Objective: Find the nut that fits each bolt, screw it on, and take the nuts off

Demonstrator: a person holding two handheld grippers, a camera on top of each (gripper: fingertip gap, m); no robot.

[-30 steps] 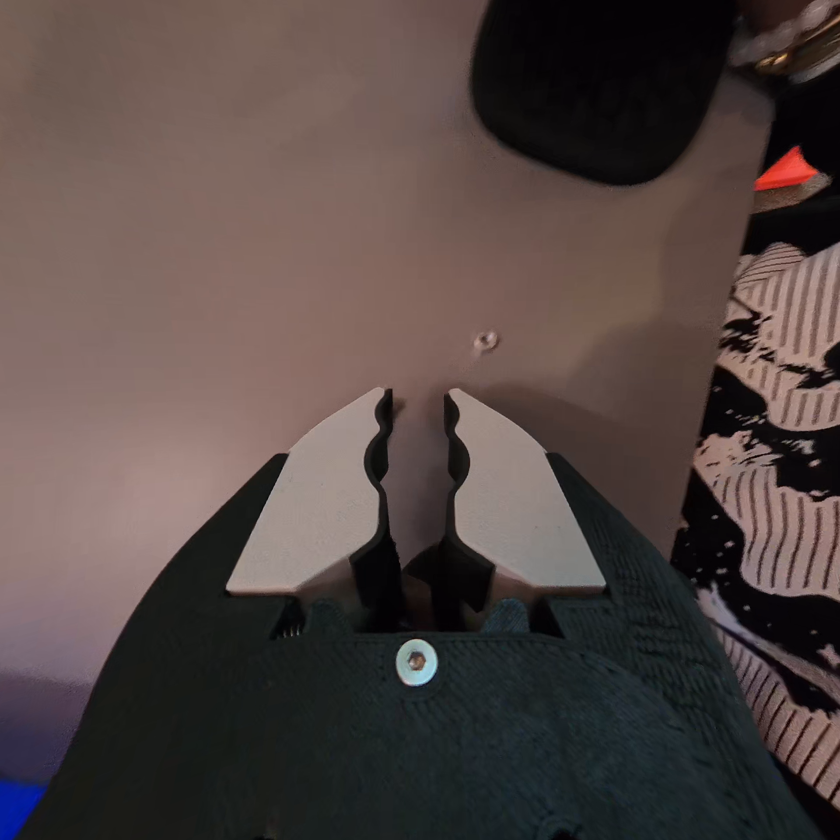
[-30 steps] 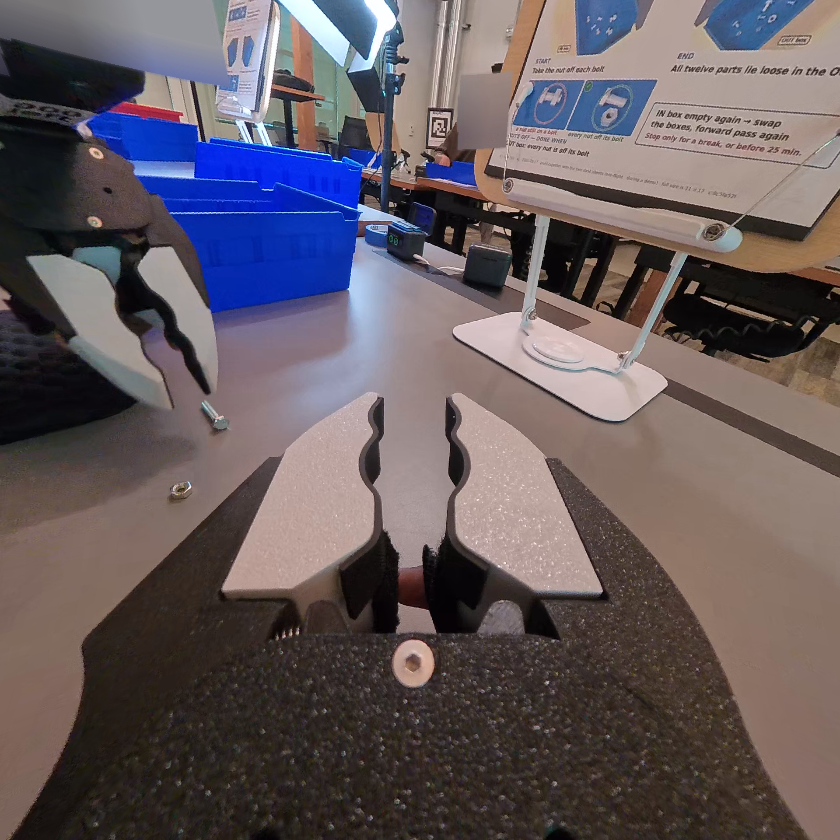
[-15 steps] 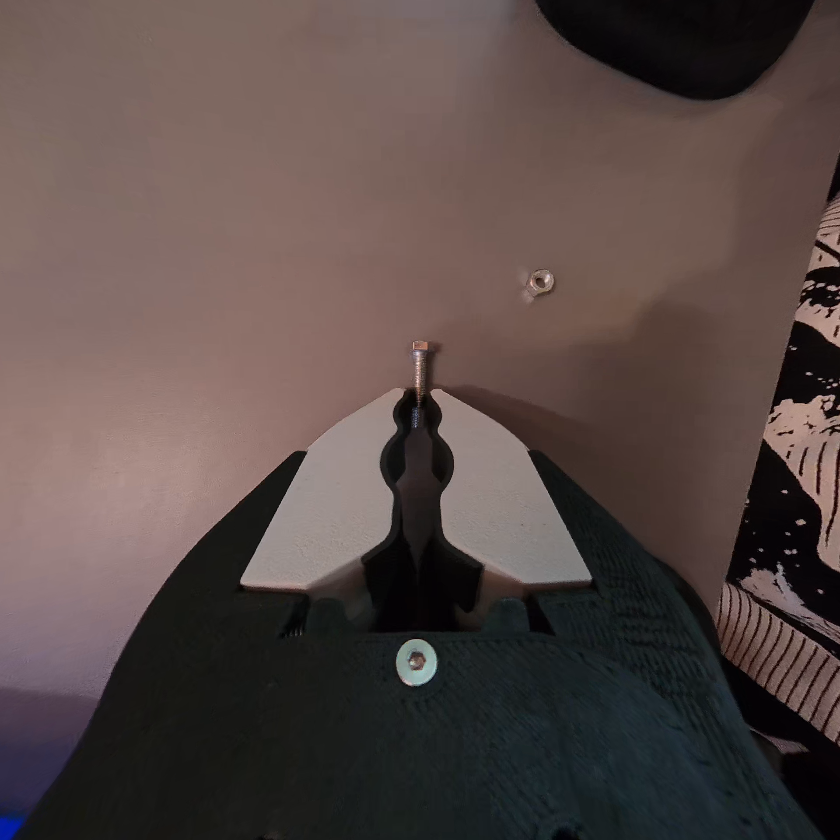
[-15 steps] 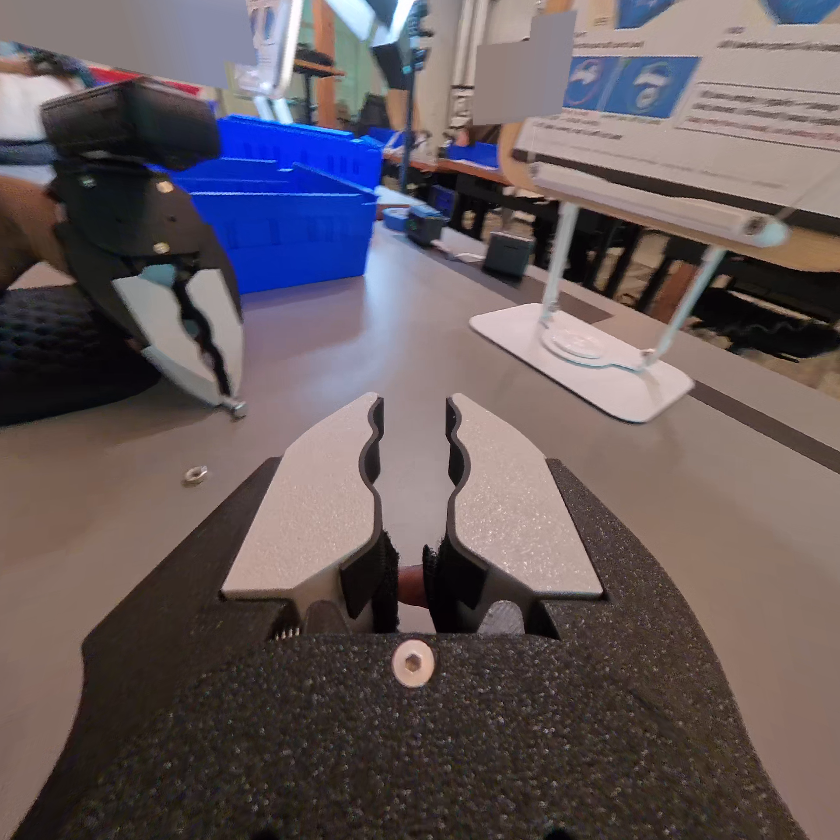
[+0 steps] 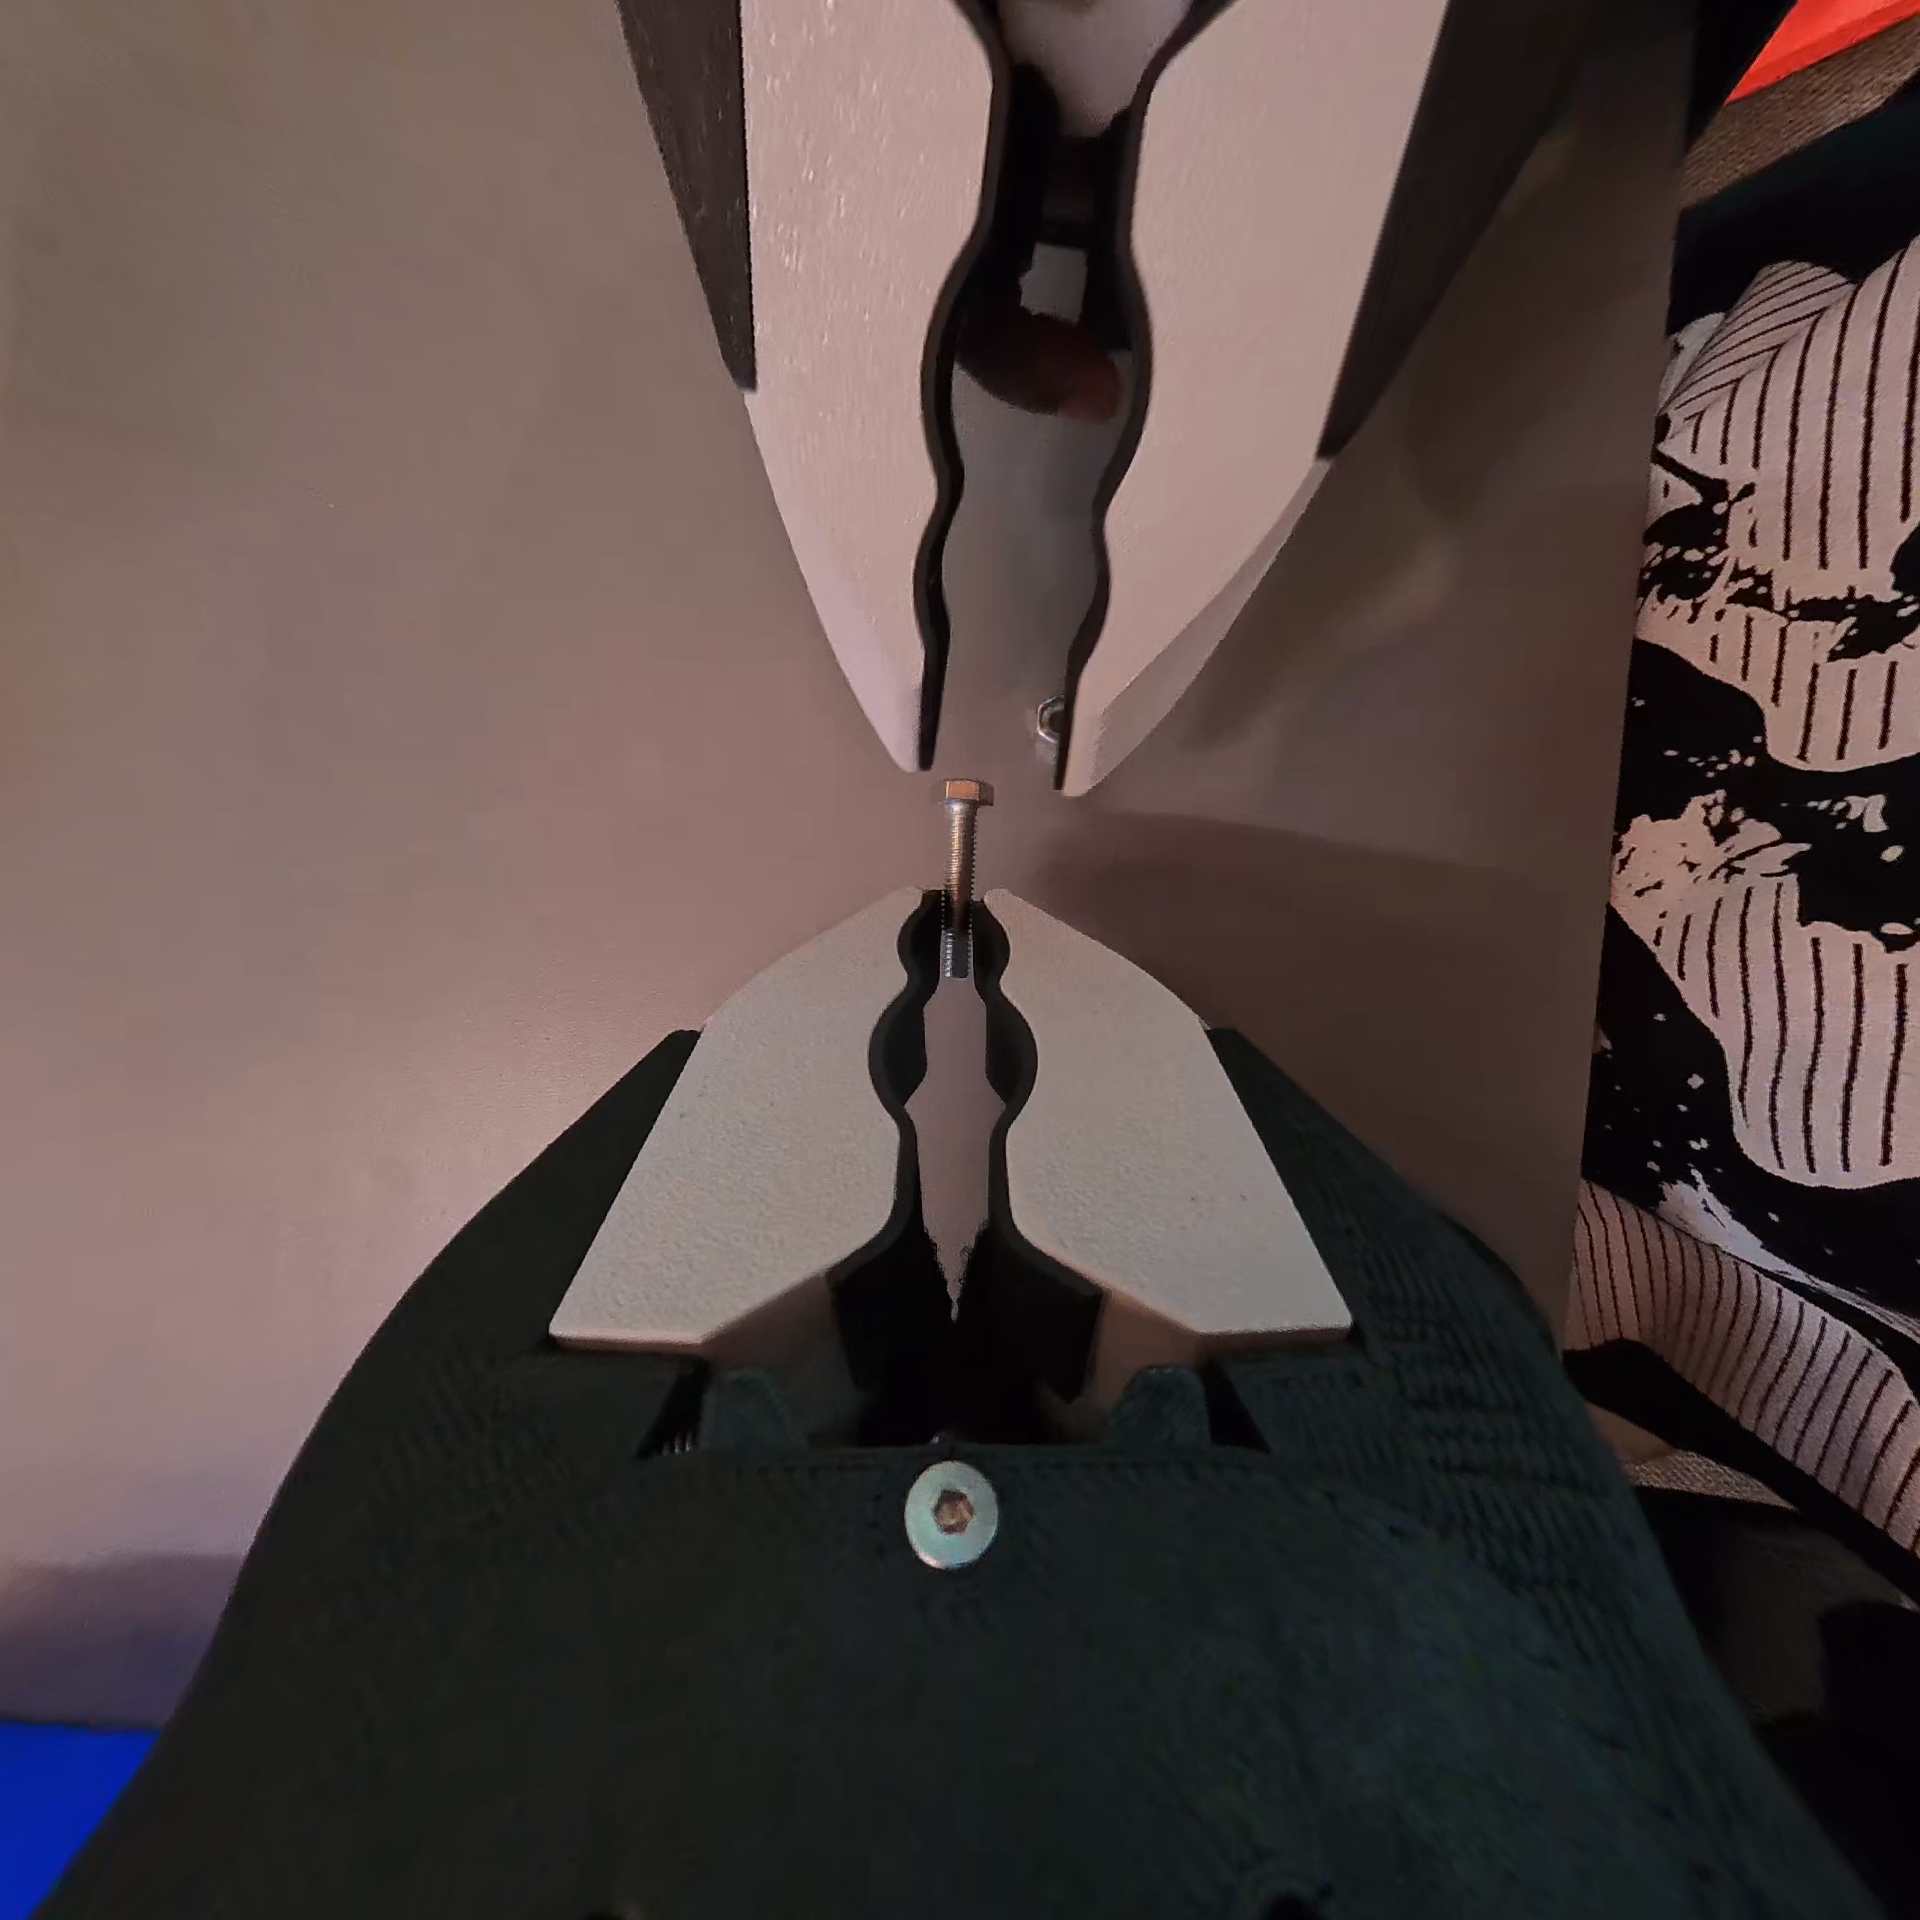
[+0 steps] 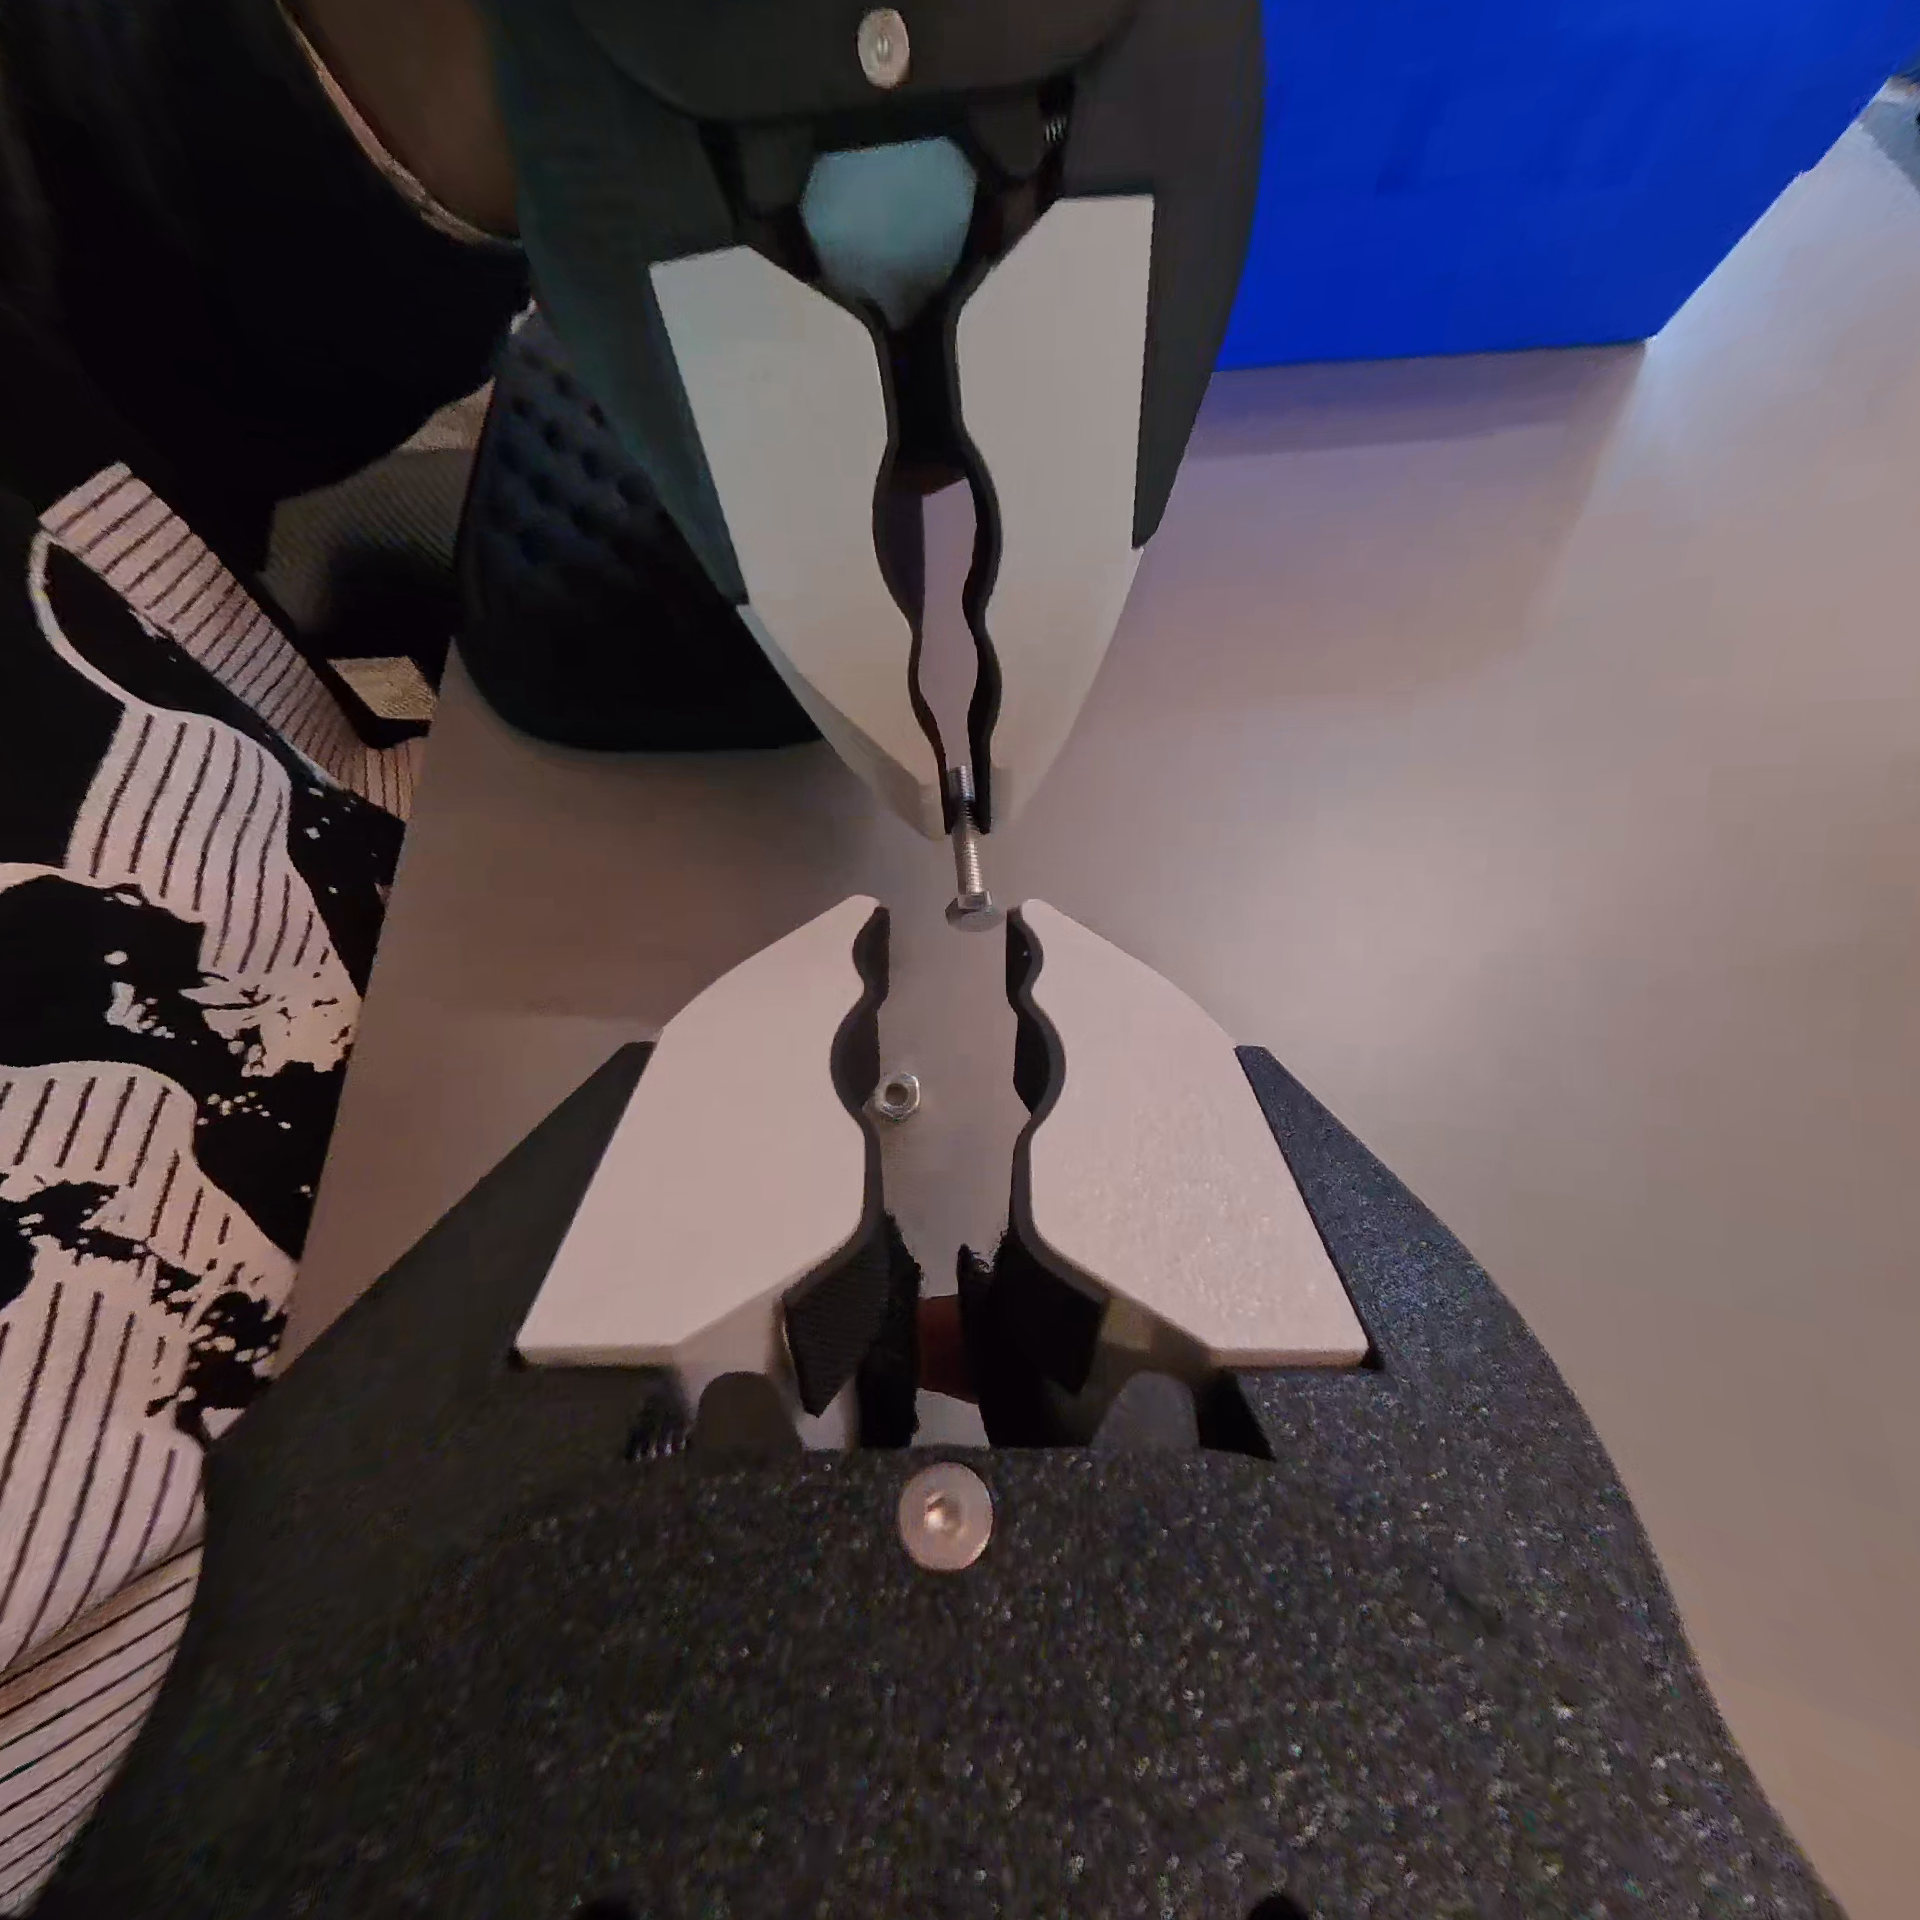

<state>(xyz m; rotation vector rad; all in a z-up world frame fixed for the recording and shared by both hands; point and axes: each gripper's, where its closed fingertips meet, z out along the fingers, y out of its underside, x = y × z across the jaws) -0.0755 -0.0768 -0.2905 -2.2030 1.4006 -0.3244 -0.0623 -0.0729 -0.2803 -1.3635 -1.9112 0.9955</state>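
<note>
The left gripper point(image 5: 954, 902) pinches a bolt point(image 5: 961, 847) by its thread; the right gripper point(image 6: 948, 920) gapes, tips around a loose nut point(image 6: 894, 1097) on the table point(image 6: 1455, 727).

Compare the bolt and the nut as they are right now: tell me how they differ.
The bolt is clamped by its threaded end in the left tongs and held above the table; the nut lies loose on the grey table. The bolt is a long thin shaft with a hex head; the nut is a short hex ring. The open right tongs point at the bolt's head. Both are silvery metal.
</note>
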